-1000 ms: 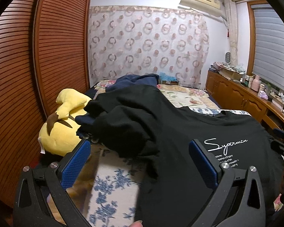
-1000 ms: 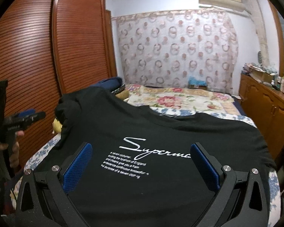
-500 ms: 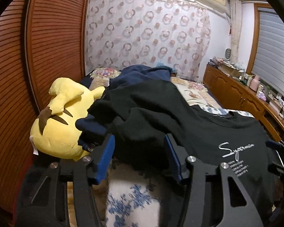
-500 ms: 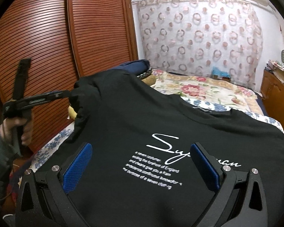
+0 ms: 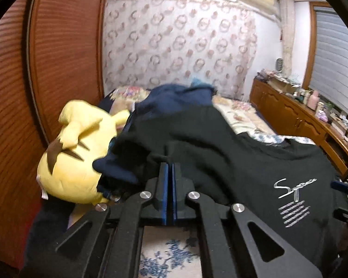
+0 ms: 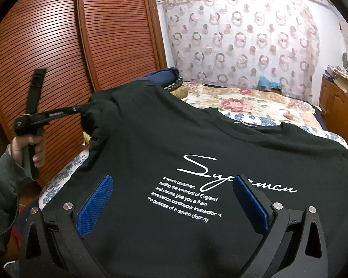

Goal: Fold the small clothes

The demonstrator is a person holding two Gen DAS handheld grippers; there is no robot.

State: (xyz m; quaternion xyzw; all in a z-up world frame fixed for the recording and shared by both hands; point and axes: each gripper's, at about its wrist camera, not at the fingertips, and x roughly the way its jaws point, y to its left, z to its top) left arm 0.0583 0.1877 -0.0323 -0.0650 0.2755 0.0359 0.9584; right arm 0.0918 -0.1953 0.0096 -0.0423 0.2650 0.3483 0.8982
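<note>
Clearly the left gripper [image 5: 170, 169] has its fingers pressed together on the bunched sleeve of the black T-shirt [image 6: 174, 143], which lies print-up across the bed [image 6: 250, 102]. In the right wrist view that pinch sits at about 10 o'clock, with the person's left hand [image 6: 29, 146] lower at 9 o'clock on the handle. The right gripper [image 6: 171, 199] hangs over the printed chest with its blue fingers [image 6: 94, 203] spread wide, holding nothing.

To do this fold well, I would carry the pinched sleeve inward toward the print in one low sweep, keeping the fabric taut so the shoulder crease runs straight, and use the open right gripper to pin or smooth the body near the lettering so it does not drag. Some care is needed at the shirt's edge, where a yellow plush toy [image 5: 74, 155] and a navy garment [image 5: 174, 99] lie close and could snag.

The shirt's long axis runs from 6 toward 12 o'clock in the right view, collar at the far end, hem toward the camera.
</note>
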